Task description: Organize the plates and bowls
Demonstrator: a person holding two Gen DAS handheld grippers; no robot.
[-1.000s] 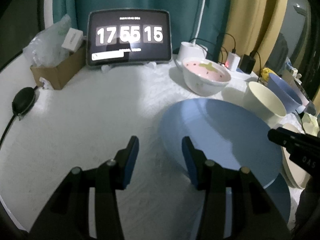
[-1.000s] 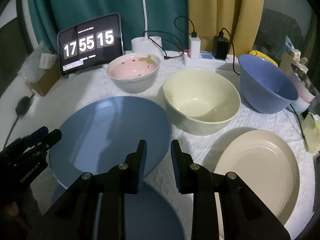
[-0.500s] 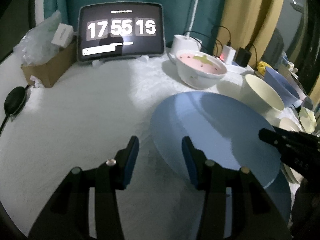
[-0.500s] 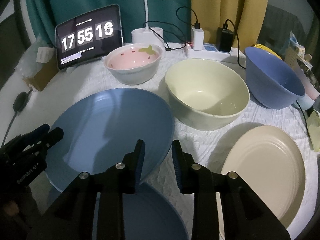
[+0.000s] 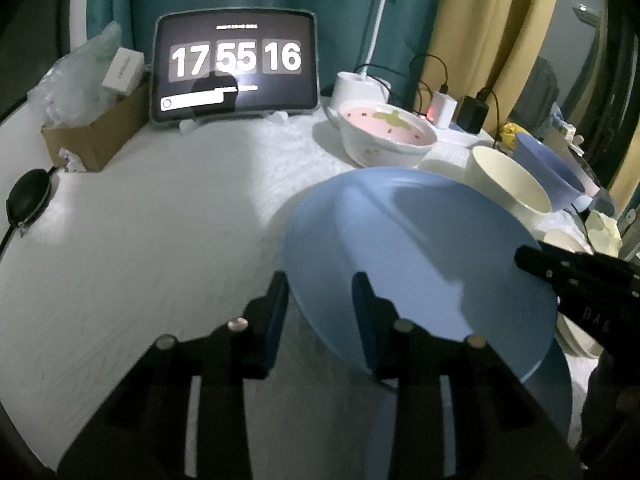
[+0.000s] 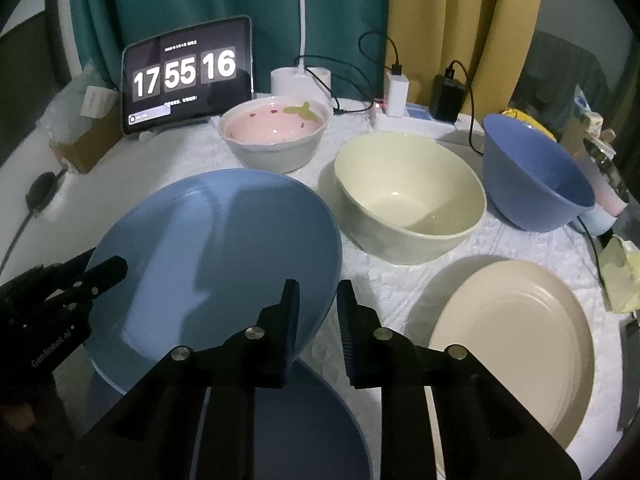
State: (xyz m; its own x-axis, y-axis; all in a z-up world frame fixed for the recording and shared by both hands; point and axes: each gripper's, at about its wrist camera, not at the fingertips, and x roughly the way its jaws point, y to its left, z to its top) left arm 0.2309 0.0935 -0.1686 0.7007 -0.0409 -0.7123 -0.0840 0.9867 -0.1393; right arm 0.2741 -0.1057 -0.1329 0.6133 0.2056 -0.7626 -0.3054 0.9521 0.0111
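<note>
A large blue plate [image 6: 216, 260] is lifted and tilted above a second blue plate [image 6: 296, 432] on the white cloth. My right gripper [image 6: 318, 300] pinches its near right rim; it also shows in the left wrist view [image 5: 568, 276]. My left gripper [image 5: 320, 292] straddles the plate's [image 5: 416, 256] left rim with its fingers apart; it also shows in the right wrist view [image 6: 100, 276]. Behind stand a pink strawberry bowl [image 6: 276, 136], a cream bowl [image 6: 408, 200] and a blue bowl [image 6: 532, 176]. A beige plate [image 6: 512, 344] lies at the right.
A tablet clock [image 5: 236, 68] stands at the back. A cardboard box [image 5: 92, 136] with plastic bags is at the back left, a black round object [image 5: 28, 200] at the left edge. A lamp base [image 6: 300, 80], chargers [image 6: 448, 96] and cables line the back.
The blue plate has risen and tilted further over the lower blue plate. Both grippers have moved with it, and the left gripper's fingers now sit around its left rim.
</note>
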